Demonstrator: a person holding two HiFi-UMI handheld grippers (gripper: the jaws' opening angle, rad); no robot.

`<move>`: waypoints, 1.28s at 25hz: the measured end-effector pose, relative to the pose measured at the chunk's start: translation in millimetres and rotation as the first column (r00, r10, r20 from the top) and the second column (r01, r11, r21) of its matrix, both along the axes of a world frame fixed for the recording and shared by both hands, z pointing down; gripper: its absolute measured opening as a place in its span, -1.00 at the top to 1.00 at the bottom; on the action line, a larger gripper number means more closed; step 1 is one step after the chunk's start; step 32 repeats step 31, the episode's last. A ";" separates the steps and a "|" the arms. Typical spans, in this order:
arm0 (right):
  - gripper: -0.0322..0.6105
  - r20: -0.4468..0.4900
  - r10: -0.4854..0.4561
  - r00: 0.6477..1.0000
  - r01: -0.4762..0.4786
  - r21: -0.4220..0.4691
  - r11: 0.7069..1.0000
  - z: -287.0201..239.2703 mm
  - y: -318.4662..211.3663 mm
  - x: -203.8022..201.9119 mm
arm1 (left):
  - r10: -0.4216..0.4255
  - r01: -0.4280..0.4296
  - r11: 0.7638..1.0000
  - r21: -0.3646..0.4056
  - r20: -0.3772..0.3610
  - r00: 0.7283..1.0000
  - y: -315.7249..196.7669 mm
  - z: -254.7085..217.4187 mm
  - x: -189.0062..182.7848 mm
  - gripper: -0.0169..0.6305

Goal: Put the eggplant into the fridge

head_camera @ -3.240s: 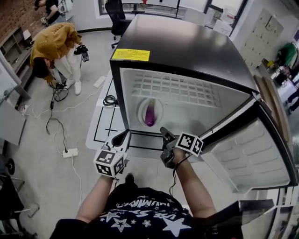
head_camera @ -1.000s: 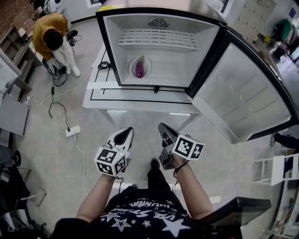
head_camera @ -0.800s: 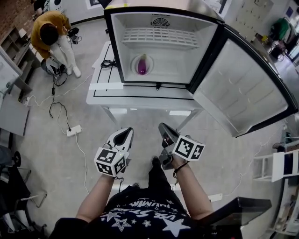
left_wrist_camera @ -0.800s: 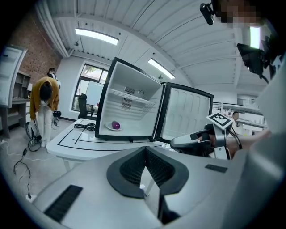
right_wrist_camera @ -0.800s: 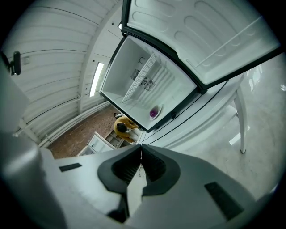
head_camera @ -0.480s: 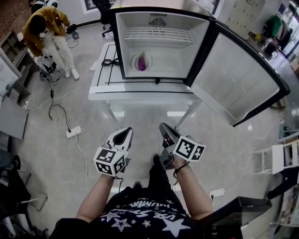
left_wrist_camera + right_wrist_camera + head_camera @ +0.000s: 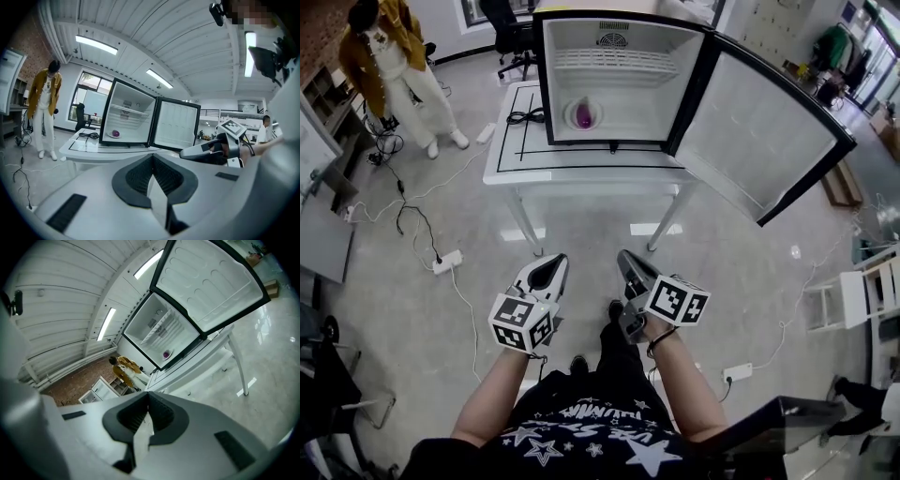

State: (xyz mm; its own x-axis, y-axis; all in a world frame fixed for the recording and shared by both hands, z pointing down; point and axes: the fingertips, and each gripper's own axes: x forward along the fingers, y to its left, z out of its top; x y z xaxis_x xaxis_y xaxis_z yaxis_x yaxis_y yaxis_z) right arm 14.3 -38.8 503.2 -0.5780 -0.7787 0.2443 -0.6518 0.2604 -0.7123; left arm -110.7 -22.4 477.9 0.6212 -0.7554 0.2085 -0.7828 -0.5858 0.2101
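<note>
My left claw (image 7: 549, 263) and right claw (image 7: 627, 259) are both pinched closed on nothing, well back from the white worktop (image 7: 581, 175); small purple eggplant (image 7: 584, 113) sits on a round white plate (image 7: 571, 117) inside the open black fridge (image 7: 637, 94).

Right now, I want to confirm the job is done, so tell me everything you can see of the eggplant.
The eggplant is purple and elongated, lying front to back. It rests on a round white plate on the floor of the open fridge, left of centre, below the white wire shelf. Only the plate touches it. Finer detail is too small to tell.
</note>
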 end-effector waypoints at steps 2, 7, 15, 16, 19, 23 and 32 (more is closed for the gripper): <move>0.88 -0.002 0.005 1.000 -0.005 0.004 1.000 -2.2 14.3 -2.6 | 0.005 -0.005 1.000 0.002 -0.004 1.000 12.3 0.1 -2.1 0.92; 0.88 -0.021 0.018 1.000 -0.018 0.008 1.000 -4.3 39.3 0.1 | 0.019 -0.019 1.000 -0.001 -0.012 1.000 34.4 1.5 0.2 0.92; 0.88 -0.034 0.008 0.999 -0.008 0.001 1.000 -3.1 55.6 11.5 | 0.021 -0.021 1.000 0.004 -0.013 1.000 47.3 -2.5 15.9 0.92; 0.88 -0.034 0.003 0.999 -0.003 0.001 1.000 -2.4 56.3 11.9 | 0.020 -0.020 1.000 0.006 -0.013 1.000 48.7 -4.0 18.3 0.92; 0.88 -0.031 -0.020 0.999 0.020 -0.007 1.000 0.3 62.3 12.4 | 0.022 -0.022 1.000 0.007 -0.002 1.000 56.7 -4.2 26.6 0.92; 0.88 -0.036 -0.045 0.998 0.045 -0.006 0.999 -1.5 79.6 23.3 | 0.008 -0.008 1.000 -0.008 -0.007 1.000 69.7 -3.7 40.6 0.92; 0.88 -0.051 -0.074 0.996 0.073 -0.006 0.997 -16.6 117.4 56.9 | 0.012 -0.012 1.000 -0.001 0.016 1.000 109.5 -17.6 79.7 0.92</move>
